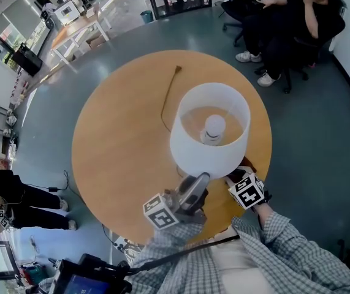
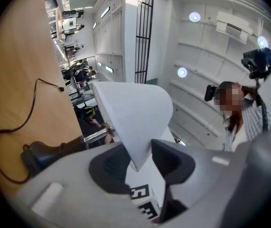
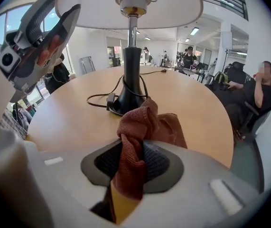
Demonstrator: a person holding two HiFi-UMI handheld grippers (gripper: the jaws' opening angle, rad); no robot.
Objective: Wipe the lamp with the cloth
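Observation:
The lamp has a white shade over a dark stem and base, and it stands on the round wooden table. My left gripper reaches up from below and is shut on the shade's lower rim, which sits pinched between its jaws. The right gripper is low at the table's near edge, right of the lamp. It is shut on a bunched reddish-brown cloth that sticks out towards the lamp base. The left gripper also shows in the right gripper view, up at the shade.
The lamp's dark cord runs loose across the table from the base to its unplugged end. A person sits on a chair beyond the table at the upper right. Another person's legs are at the left, with desks further back.

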